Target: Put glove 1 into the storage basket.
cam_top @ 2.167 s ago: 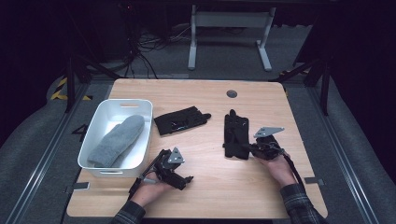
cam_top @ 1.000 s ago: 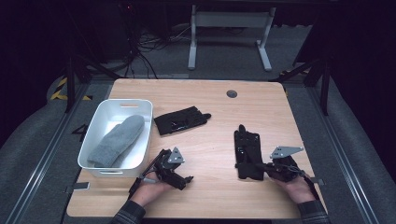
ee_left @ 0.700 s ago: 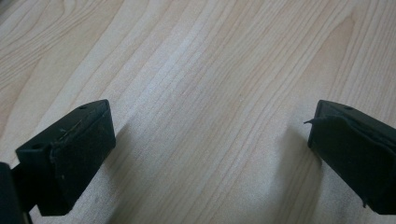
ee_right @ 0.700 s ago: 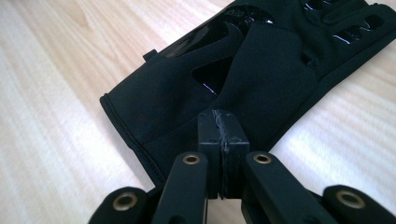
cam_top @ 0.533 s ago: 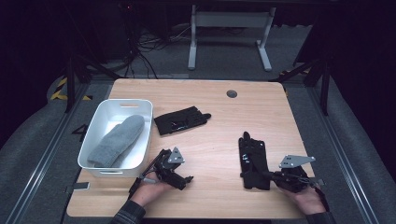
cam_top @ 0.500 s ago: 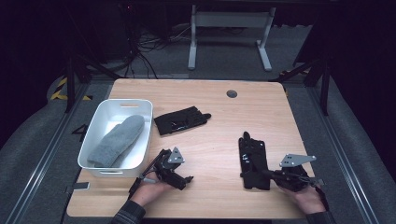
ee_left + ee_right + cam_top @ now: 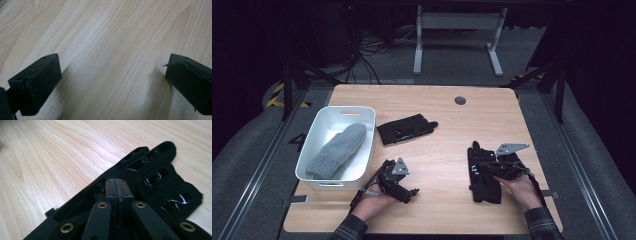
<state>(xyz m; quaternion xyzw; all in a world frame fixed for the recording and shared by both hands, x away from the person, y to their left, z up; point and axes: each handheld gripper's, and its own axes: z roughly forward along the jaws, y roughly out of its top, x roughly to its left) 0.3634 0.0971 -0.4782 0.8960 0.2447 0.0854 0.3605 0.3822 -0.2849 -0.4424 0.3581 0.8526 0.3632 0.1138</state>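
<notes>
We see the right gripper w/ jaws shut on a black glove lying flat at the table's 4 o'clock, while the left gripper rests at 7 o'clock, jaws wide apart, nothing between.

Mitten in the tub at left, one glove right of it, another glove further right, nearer.

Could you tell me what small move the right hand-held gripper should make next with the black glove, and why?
Probably lift the black glove slightly off the table. The right hand-held gripper is shut on its edge while the glove lies flat on the wood, and the left hand-held gripper rests open over bare wood.
</notes>
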